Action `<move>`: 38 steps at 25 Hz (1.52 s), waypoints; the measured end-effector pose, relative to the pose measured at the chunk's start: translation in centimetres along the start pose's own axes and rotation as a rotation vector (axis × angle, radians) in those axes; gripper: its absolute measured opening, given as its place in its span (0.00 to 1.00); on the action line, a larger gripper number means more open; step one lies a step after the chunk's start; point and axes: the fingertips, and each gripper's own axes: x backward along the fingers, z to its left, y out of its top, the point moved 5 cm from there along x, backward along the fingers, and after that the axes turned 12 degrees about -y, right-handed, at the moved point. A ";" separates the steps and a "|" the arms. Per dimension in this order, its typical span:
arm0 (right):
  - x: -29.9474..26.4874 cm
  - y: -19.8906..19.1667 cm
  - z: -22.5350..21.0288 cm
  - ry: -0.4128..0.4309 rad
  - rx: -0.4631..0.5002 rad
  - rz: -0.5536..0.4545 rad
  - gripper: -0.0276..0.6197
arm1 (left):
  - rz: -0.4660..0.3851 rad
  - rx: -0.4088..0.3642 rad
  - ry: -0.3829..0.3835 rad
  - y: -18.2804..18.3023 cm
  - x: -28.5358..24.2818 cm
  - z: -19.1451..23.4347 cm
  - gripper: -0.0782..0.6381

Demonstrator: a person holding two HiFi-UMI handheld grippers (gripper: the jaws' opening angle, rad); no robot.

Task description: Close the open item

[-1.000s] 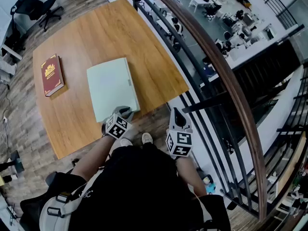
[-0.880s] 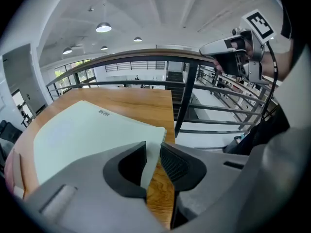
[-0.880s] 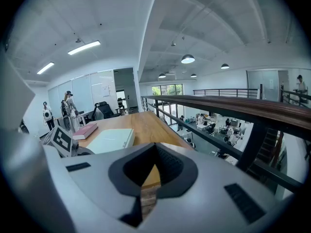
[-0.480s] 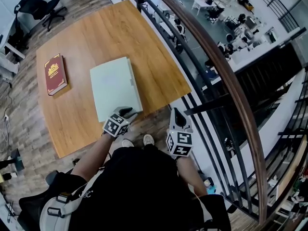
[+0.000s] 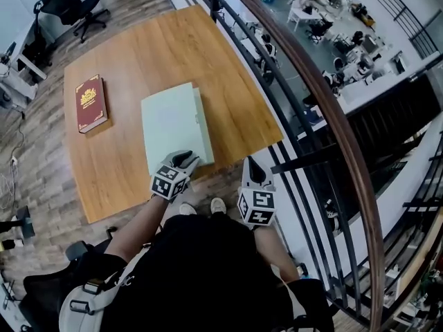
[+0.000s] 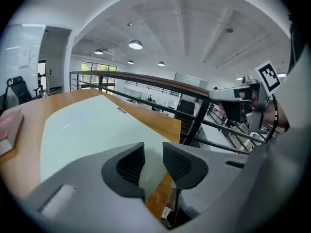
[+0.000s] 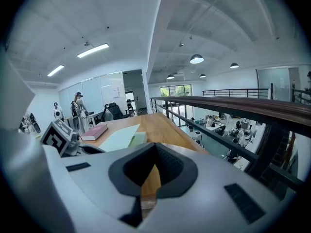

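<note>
A flat pale green case (image 5: 174, 124) lies closed on the wooden table (image 5: 138, 54); it also shows in the left gripper view (image 6: 97, 125) and the right gripper view (image 7: 121, 137). My left gripper (image 5: 185, 159) hovers at the case's near right corner. It is open, and through the gap between its pads (image 6: 153, 161) I see that corner lying below, untouched. My right gripper (image 5: 249, 163) hangs off the table's near right corner, over the floor. Its jaws (image 7: 155, 152) are shut on nothing.
A dark red book (image 5: 91, 103) lies on the table left of the case. A dark railing (image 5: 311, 81) with a wooden handrail runs along the table's right side, over a drop to a lower floor. Office chairs stand at the far left.
The head view has drifted, so the table sits a little further right and lower. Both grippers keep their places, the left one still at the case's near corner.
</note>
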 end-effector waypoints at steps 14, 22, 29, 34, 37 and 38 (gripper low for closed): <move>0.7 0.0 -0.4 -0.011 0.005 0.003 0.04 | 0.258 -0.077 0.051 -2.3 -3.0 2.8 0.27; 0.8 -0.7 -0.8 -0.021 0.002 0.017 0.04 | 0.279 -0.059 0.042 -2.7 -3.4 3.0 0.27; 0.6 -0.8 -0.7 -0.015 0.004 0.024 0.04 | 0.324 -0.023 0.006 -2.7 -3.4 3.5 0.27; 0.3 -0.8 -0.3 0.000 0.012 0.025 0.04 | 0.341 0.004 -0.038 -2.5 -3.8 3.8 0.27; 0.2 -0.7 -0.2 0.002 0.015 0.027 0.04 | 0.332 0.018 -0.039 -1.8 -3.3 4.0 0.23; 0.2 -0.6 -0.2 0.002 0.015 0.027 0.04 | 0.325 0.021 -0.037 -1.7 -3.2 4.1 0.22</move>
